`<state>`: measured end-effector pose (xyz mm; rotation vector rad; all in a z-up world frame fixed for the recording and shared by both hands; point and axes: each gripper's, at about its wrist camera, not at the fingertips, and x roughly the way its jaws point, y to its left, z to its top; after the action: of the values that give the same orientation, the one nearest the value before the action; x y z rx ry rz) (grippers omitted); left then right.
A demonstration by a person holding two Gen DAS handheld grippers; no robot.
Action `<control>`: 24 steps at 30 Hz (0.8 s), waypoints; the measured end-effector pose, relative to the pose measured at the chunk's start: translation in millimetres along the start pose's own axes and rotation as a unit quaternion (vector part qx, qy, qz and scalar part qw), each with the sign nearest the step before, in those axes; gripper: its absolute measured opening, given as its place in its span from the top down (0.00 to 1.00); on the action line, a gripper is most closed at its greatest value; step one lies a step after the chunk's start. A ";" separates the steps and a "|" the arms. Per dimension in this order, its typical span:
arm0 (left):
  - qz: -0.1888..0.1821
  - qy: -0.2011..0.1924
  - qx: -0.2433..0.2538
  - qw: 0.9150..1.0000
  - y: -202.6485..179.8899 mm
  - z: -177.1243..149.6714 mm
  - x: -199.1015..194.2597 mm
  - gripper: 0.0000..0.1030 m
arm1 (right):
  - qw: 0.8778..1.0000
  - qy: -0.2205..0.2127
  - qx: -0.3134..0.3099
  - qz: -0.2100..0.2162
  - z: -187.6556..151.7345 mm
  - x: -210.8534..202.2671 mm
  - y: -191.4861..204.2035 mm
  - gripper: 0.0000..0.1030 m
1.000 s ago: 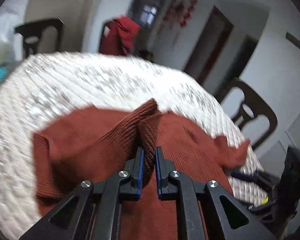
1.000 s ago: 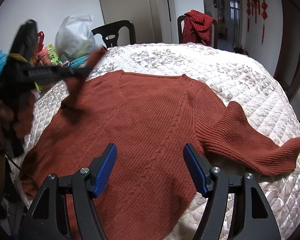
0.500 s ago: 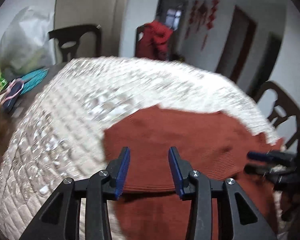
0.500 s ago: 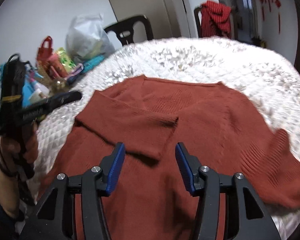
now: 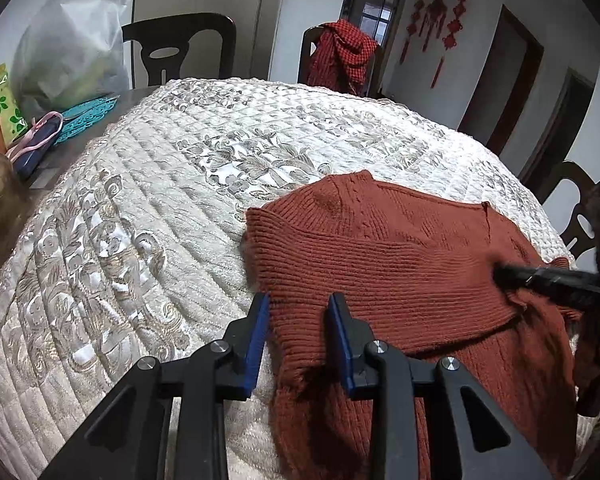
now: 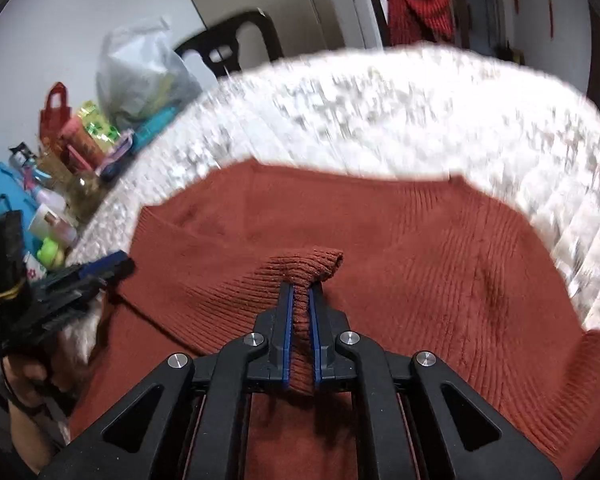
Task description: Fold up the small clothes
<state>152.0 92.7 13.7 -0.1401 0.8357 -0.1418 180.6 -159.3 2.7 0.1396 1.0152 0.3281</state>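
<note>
A rust-red knit sweater [image 5: 400, 264] lies on a round table with a white quilted cover [image 5: 148, 208]. One sleeve is folded across its chest. My left gripper [image 5: 298, 340] is open and empty, low over the sweater's left edge. My right gripper [image 6: 300, 336] is shut on a sleeve cuff [image 6: 308, 268] and holds it above the sweater's body [image 6: 440, 248]. The right gripper's dark fingers show at the right of the left wrist view [image 5: 548, 280]. The left gripper shows at the left of the right wrist view [image 6: 60, 288].
Bags, bottles and a teal mat [image 5: 88, 114] crowd the table's left side. Dark wooden chairs [image 5: 180, 50] stand around the table; one carries a red checked garment [image 5: 346, 56]. The table's rim curves close on the right [image 5: 532, 196].
My left gripper let go of the sleeve it carried, leaving it folded across the chest, and drew back left. My right gripper closed on the other sleeve's cuff and lifted it.
</note>
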 end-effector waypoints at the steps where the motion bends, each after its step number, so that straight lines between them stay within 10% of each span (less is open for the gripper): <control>1: 0.001 -0.005 0.002 1.000 -1.1 -0.5 -3.6 0.68 | 1.000 0.008 0.002 -0.001 -1.8 2.7 -3.7 0.89; 17: -0.015 -0.003 0.053 0.998 -40.1 -23.2 -25.5 0.68 | 0.999 -0.034 -0.030 -0.014 -60.8 -60.3 -10.1 0.86; 24: -0.032 -0.017 0.052 0.998 -53.8 -53.0 -60.2 0.55 | 0.995 -0.089 0.027 -0.035 -117.9 -134.6 -62.2 0.59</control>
<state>68.8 47.1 32.0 -0.0714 0.7876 -0.2414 27.9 -267.0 33.4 0.1785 0.8498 0.2203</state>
